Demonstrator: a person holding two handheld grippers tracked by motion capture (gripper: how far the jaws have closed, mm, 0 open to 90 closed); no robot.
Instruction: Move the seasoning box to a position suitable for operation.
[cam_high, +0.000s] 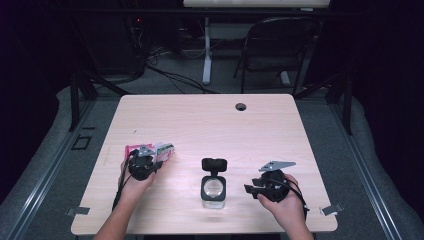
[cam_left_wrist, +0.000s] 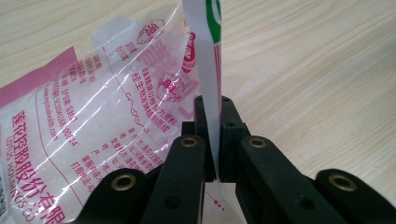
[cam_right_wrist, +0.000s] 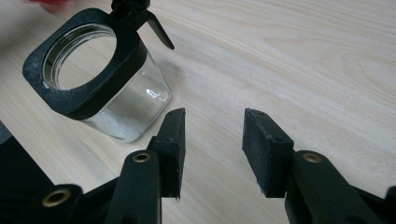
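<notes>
The left gripper (cam_left_wrist: 212, 140) had its fingers clamped on the top edge of the pink-printed clear packet (cam_left_wrist: 93, 107), lying at the bench's (cam_high: 210, 120) left. The open glass jar (cam_high: 214, 189) stood mid-bench, nearer the right gripper (cam_right_wrist: 212, 149), whose fingers gaped empty just beside it.

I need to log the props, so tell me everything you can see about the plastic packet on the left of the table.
The plastic packet is a thin, glossy pouch, clear film with pink bands and pink printed Chinese text, plus a white strip with green at one edge. It looks crinkled and mostly flat. It lies on the wooden table near its left side. The left hand-held gripper is shut on its upturned white edge, which stands between the jaws; the rest rests on the tabletop.
</notes>
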